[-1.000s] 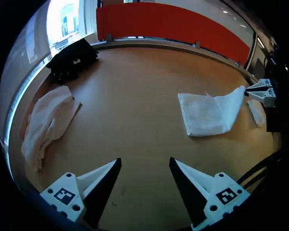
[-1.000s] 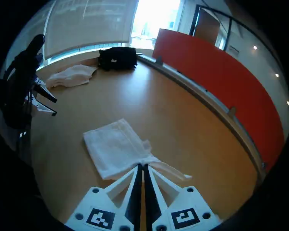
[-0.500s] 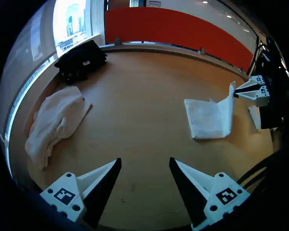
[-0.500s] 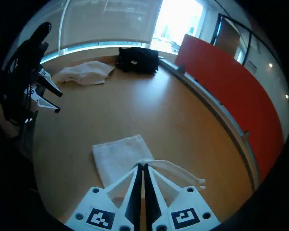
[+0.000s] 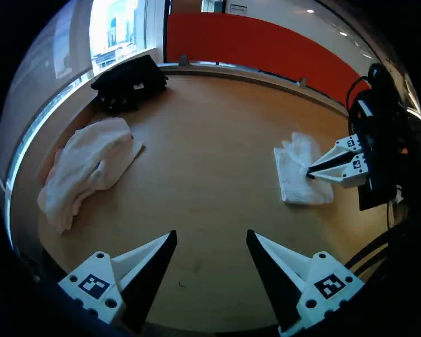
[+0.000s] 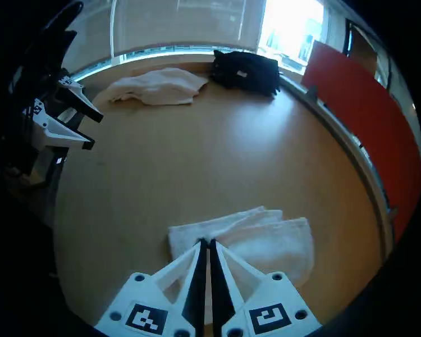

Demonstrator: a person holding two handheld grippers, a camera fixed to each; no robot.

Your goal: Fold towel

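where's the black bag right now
In the left gripper view, the black bag sits at the far left end of the wooden table, by the window, just beyond the crumpled white towel.

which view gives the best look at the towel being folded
The right gripper view: the folded towel lies close and large, its layers visible, just past the shut right gripper. The left gripper view shows it small and far off at the right, the right gripper's tips on its edge.

A light wooden table [image 5: 210, 140] runs up to a red partition [image 5: 255, 42] beside a bright, daylit window [image 5: 118, 28].
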